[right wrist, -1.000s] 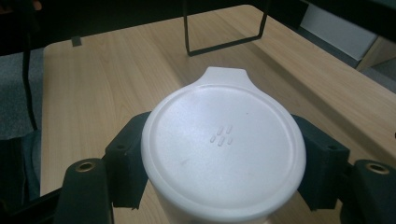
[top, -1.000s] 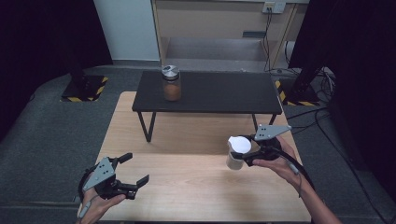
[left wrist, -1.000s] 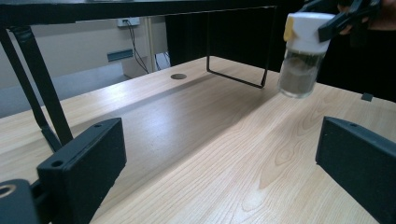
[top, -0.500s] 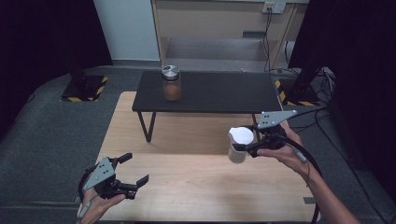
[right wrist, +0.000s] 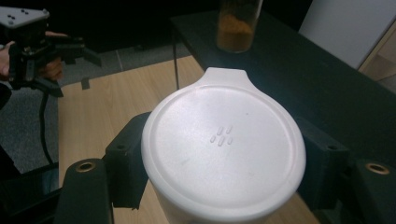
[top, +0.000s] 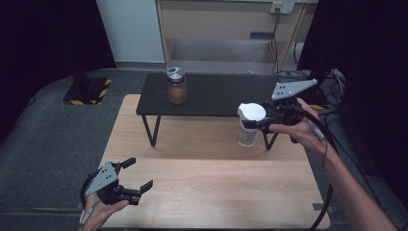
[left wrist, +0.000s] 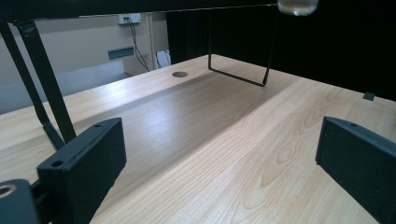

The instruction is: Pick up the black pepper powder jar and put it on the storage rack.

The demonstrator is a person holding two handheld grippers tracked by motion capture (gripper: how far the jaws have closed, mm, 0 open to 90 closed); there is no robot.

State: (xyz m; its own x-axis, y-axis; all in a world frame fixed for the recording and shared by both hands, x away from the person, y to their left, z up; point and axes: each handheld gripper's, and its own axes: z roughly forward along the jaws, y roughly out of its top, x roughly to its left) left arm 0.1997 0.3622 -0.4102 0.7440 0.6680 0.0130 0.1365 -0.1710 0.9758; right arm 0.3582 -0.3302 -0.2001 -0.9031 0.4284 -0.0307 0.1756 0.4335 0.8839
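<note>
We are holding a clear plastic container with a white tabbed lid (top: 250,124) clenched in the right gripper (top: 260,122), jaws pressing on either side just under the lid; the right gripper view is showing the lid (right wrist: 224,149) seated between both black jaws. The container is hanging in the air, clear of the light wooden table (top: 207,178), near the front edge of the low black side table (top: 221,94) and just beside its right-hand leg. The left gripper (top: 132,185) is resting low at the near left corner of the wooden table, jaws spread wide with nothing between them; the left gripper view is confirming bare tabletop (left wrist: 224,140) between its jaws.

Step in hand, in our judgement: we are carrying the container up towards the black side table, lift under way and placement not yet made. The next move is calling for enough height to clear the black edge, a forward reach over the top, then a level set-down well apart from the glass jar of orange-brown powder with a metal lid (top: 176,86), before the jaws are released.

Count: we are recording two grippers, two tables, one lidded clear container, one jar.
</note>
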